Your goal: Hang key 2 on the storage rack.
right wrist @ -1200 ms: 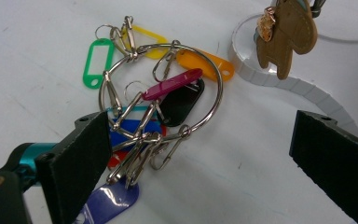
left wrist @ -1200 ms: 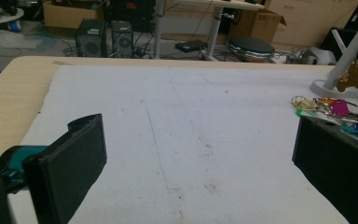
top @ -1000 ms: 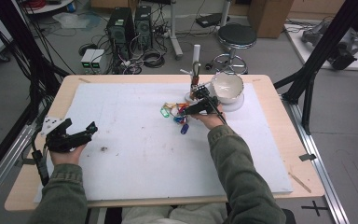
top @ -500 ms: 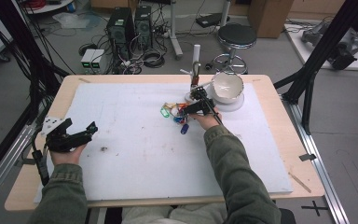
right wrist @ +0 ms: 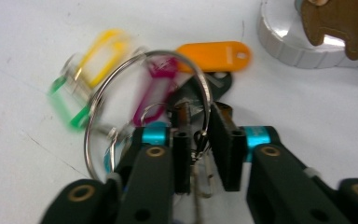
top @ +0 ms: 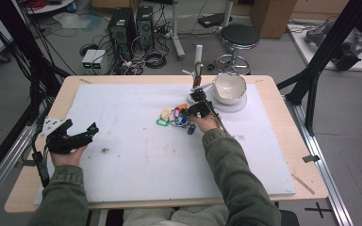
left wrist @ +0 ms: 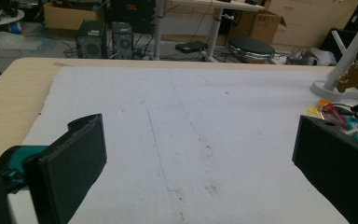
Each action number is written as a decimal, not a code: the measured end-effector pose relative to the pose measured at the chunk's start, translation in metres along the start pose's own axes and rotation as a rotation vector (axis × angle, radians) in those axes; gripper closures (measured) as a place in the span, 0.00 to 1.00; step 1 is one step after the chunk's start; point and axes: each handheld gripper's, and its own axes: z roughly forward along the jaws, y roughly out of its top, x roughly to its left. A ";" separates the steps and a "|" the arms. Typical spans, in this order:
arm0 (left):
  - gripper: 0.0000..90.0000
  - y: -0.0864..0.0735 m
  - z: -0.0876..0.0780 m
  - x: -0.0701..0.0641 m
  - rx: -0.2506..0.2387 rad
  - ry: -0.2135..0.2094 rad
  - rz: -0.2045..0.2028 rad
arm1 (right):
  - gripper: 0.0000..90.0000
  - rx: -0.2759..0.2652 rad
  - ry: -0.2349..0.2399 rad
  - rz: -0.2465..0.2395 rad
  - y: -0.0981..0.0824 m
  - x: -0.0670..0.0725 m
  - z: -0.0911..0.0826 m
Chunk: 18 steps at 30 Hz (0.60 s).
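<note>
While the left gripper (top: pixel 70 137) rests at the left edge of the white foam mat (top: pixel 136 155), its flat black pads (left wrist: pixel 70 172) stand wide apart with nothing between them. To its right, toward the middle of the table (top: pixel 283 136), lies the bunch of key tags (top: pixel 176 116): a large thin steel ring (right wrist: pixel 98 112) threaded with glossy plastic tags in green, yellow, magenta and orange, some blurred. The right gripper (right wrist: pixel 200 140) has just been closing on it, and its jaws now sit close together with the ring's wire passing between them; whether the pads actually pinch it is hard to make out. Farther right, a brown bear-shaped fob (left wrist: pixel 353 78) hangs from the white peg stand (top: pixel 198 70), just beside a white bowl (top: pixel 229 87).
</note>
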 end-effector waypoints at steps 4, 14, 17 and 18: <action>0.04 0.000 0.000 0.000 -0.002 0.000 0.000 | 0.91 0.000 -0.012 -0.021 -0.001 0.004 0.001; 0.04 0.000 0.000 0.000 -0.003 0.001 0.001 | 0.92 -0.040 0.013 -0.036 0.001 0.006 -0.015; 0.04 0.000 0.000 0.000 -0.002 0.001 0.001 | 0.92 -0.050 0.016 -0.037 0.002 0.005 -0.019; 0.04 0.000 0.000 0.000 -0.003 0.001 0.001 | 0.92 -0.054 0.020 -0.033 0.002 0.005 -0.021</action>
